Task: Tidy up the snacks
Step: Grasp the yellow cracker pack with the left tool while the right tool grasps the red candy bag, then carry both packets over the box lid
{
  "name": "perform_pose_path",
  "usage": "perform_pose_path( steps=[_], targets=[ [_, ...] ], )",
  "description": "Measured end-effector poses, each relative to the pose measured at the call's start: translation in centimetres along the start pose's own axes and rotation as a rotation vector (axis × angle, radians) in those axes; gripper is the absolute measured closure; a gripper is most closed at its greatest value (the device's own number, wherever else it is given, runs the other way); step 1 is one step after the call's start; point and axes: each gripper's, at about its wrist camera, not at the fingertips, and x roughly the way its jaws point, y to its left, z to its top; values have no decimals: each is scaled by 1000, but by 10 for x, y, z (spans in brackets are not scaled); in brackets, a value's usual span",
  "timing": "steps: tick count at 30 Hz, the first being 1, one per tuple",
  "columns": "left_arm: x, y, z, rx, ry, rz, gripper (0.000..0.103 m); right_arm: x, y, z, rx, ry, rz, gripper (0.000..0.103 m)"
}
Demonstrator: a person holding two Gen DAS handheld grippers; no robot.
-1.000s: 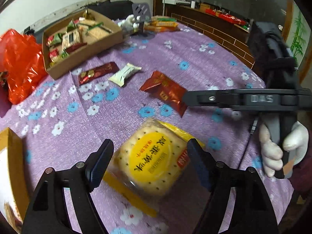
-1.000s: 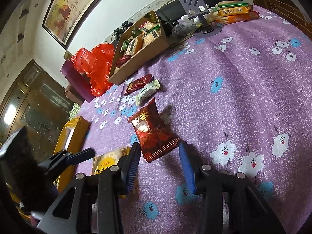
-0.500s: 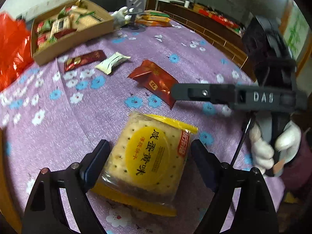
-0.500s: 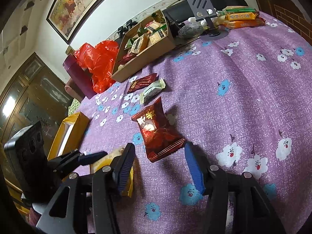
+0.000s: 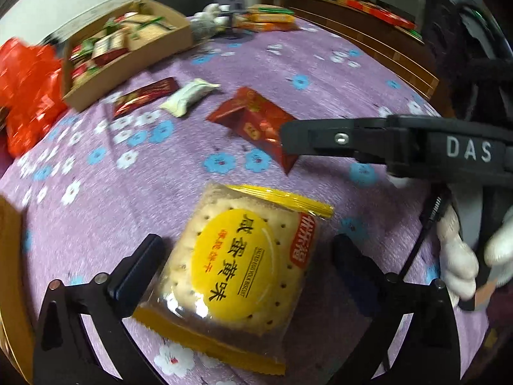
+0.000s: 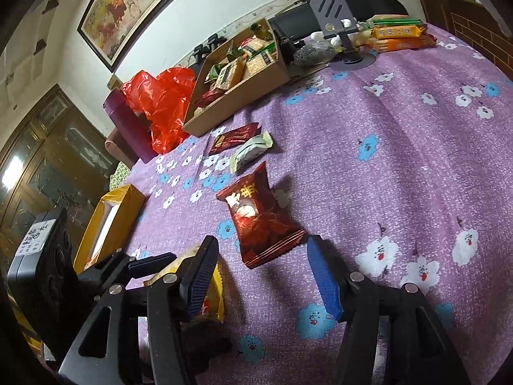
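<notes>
A yellow biscuit packet (image 5: 243, 256) lies flat on the purple flowered cloth (image 5: 96, 211). My left gripper (image 5: 247, 266) straddles it with its jaws opening. The left finger sits close by the wrapper's edge and the right finger stands clear of it. A dark red snack packet (image 6: 259, 218) lies just ahead of my right gripper (image 6: 263, 276). Those jaws are also opening, with the packet's near end between the tips and no pad pressing on it. In the left wrist view the right gripper's finger (image 5: 352, 138) covers part of the red packet (image 5: 253, 118).
A cardboard box (image 6: 237, 96) with several snacks stands at the back. In front of it lie a dark red bar (image 6: 234, 138) and a pale green packet (image 6: 251, 150). A red plastic bag (image 6: 160, 102), a yellow box (image 6: 109, 224) and a phone stand (image 6: 340, 32) edge the table.
My left gripper has come closer over the biscuit packet and its jaws have spread wider. The right gripper's jaws have widened around the red packet's near end.
</notes>
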Motion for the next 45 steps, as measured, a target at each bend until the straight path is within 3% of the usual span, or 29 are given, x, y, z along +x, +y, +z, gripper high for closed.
perform_pose_path(
  steps=[1,4,7,11,16,20,22,23,29,45],
  targets=[
    [-3,-1,-1,-22,-16,17,16,-1,0,0,4,-9,-7,42],
    [-11,-2,-8,-35,-38,27,31,-5,-1,-1,2,-30,-19,37],
    [-18,5,-17,-67,-41,16,31,-3,3,1,-20,-23,-43,37],
    [-30,20,-30,-136,-47,5,31,1,19,11,-91,-24,-137,37],
    [-49,38,-46,-236,-80,2,31,28,43,27,-203,29,-237,38],
    [-65,44,-54,-274,-107,20,31,46,50,19,-249,73,-296,43],
    [-71,46,-56,-282,-121,29,31,46,52,12,-268,46,-345,60],
    [-75,46,-57,-287,-130,33,31,45,52,12,-264,45,-344,65],
    [-83,47,-61,-295,-155,51,31,26,46,7,-187,31,-274,71],
    [-117,42,-73,-307,-213,160,30,-30,71,-47,-141,-18,-111,72]
  ],
)
